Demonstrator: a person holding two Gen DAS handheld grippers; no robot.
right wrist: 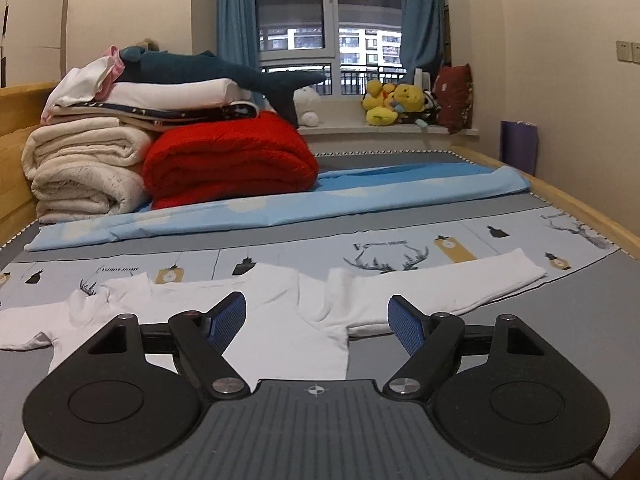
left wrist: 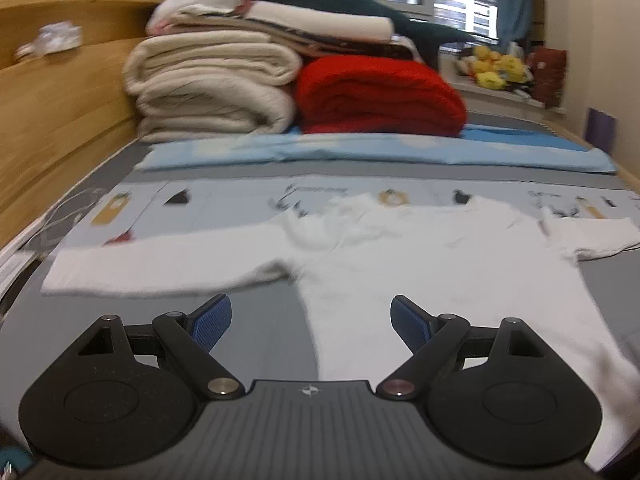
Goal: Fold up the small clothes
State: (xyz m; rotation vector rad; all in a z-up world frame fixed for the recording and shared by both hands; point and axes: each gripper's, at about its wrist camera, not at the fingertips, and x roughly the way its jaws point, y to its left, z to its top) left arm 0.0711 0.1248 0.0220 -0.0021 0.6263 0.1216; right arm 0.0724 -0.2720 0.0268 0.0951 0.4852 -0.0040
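A small white long-sleeved top [left wrist: 420, 264] lies spread flat on the grey bed sheet [left wrist: 264, 332], neck away from me and sleeves stretched to both sides. My left gripper [left wrist: 311, 322] hovers open above the top's left side edge, below its left sleeve [left wrist: 160, 268], with nothing between the blue pads [left wrist: 212, 324]. In the right wrist view the same white top [right wrist: 288, 320] lies beneath my right gripper [right wrist: 317, 322], which is open and empty over the right armpit, just short of the right sleeve [right wrist: 460, 280].
Folded cream blankets [left wrist: 212, 84] and a red blanket [left wrist: 376, 96] are stacked at the far end, with a dark plush shark [right wrist: 208, 68] on top. A light blue sheet [right wrist: 280, 208] lies across the bed. A wooden bed frame [left wrist: 60, 120] runs along the left.
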